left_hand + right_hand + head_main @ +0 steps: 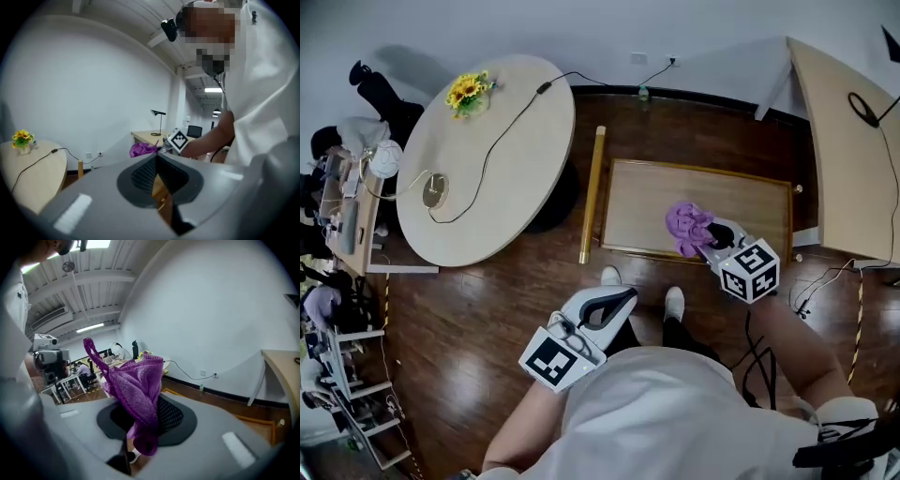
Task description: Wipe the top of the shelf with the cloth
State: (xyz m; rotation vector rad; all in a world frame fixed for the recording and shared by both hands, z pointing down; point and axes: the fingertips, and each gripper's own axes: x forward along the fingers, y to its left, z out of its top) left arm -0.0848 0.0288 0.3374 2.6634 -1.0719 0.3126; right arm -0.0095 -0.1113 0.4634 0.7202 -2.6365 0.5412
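In the head view a low wooden shelf (712,187) stands on the dark floor in front of the person. A crumpled purple cloth (687,226) sits over the near right part of the shelf top, and my right gripper (707,244) is shut on it. From the right gripper view the cloth (136,388) bunches up out of the closed jaws of the right gripper (143,430) and hangs below them. My left gripper (628,294) is held back near the person's body, shut and empty, short of the shelf. Its left gripper view shows the left gripper (156,159) with pads together and the cloth (143,149) farther off.
A round table (502,202) with yellow flowers (467,92) and a black cable stands to the left. A wooden rail (592,192) runs along the shelf's left side. A desk (844,159) lies right. Cables (806,292) trail on the floor; the person's feet (673,302) stand at the shelf's front.
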